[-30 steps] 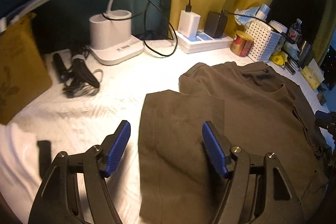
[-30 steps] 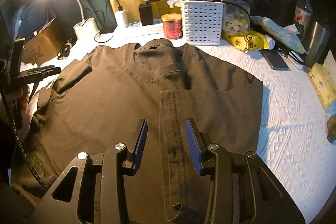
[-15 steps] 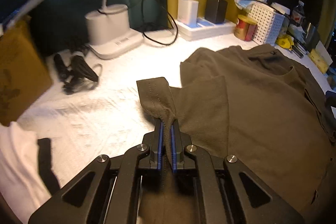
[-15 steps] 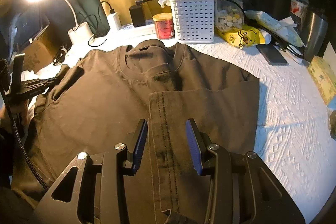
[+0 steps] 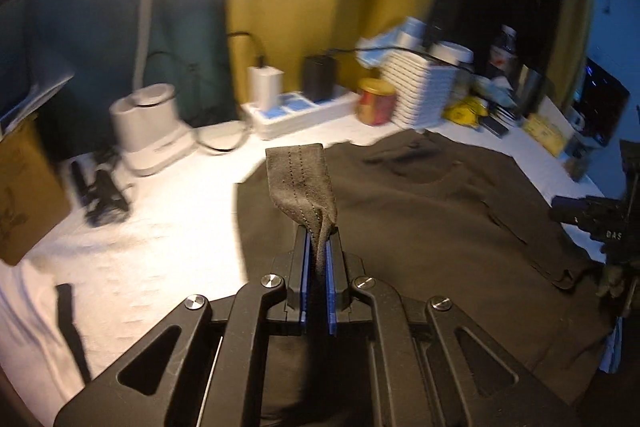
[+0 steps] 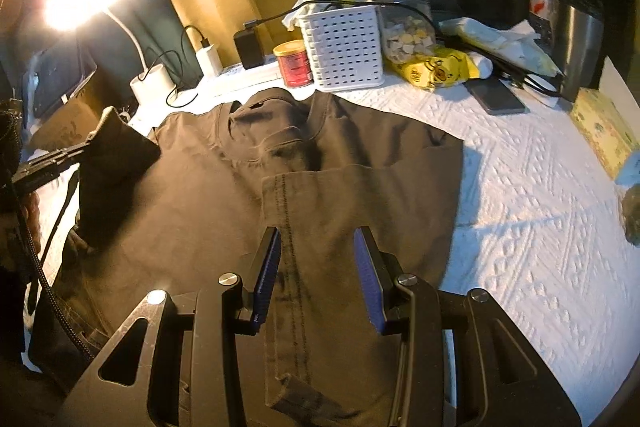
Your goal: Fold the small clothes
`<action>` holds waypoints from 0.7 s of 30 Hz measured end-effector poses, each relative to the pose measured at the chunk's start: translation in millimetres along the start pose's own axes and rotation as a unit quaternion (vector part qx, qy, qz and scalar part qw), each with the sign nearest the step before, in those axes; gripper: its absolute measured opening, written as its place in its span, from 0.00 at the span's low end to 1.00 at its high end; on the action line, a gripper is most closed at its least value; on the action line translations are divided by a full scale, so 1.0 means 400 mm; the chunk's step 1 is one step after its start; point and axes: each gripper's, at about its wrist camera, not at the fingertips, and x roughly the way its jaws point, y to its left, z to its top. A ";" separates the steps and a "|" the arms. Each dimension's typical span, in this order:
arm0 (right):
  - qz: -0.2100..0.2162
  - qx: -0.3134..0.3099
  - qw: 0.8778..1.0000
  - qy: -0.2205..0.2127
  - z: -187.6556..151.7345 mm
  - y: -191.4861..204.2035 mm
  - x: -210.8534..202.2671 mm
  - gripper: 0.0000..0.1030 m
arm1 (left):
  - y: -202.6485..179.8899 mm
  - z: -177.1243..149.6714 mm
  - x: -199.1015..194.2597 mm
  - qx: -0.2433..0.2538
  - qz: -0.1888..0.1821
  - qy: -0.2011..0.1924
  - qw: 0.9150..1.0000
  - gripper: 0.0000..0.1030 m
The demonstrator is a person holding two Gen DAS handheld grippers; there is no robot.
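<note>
With its left sleeve pinched up off the cloth, the dark olive cotton T-shirt (image 6: 248,195) lies flat on the white textured table covering (image 6: 532,211), collar toward the white plastic basket (image 6: 344,47) and body running lengthwise back to the person. The left gripper (image 5: 317,259) is clamped tight on that hemmed sleeve (image 5: 300,179), presumably to fold it inward. The right gripper (image 6: 316,275) hovers half open over the already folded right sleeve (image 6: 344,211), gripping nothing.

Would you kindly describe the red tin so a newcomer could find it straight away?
Start at the white slotted basket behind the dark shirt's collar. The red tin stands just left of it, before the black charger. It alone is round and red, with a yellow lid.
</note>
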 end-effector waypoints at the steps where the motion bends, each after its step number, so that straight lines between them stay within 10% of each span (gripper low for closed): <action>1: 0.000 0.003 1.000 -0.001 -0.004 -0.007 -0.003 0.39 | -0.019 0.000 0.014 0.007 -0.006 0.007 1.000 0.05; 12: -0.004 0.039 0.999 -0.019 -0.023 -0.106 -0.048 0.39 | -0.141 -0.059 0.173 0.024 -0.030 0.107 0.994 0.07; 21: 0.001 0.048 0.999 -0.011 -0.037 -0.127 -0.037 0.39 | -0.188 -0.040 0.114 0.023 -0.102 0.115 0.988 0.37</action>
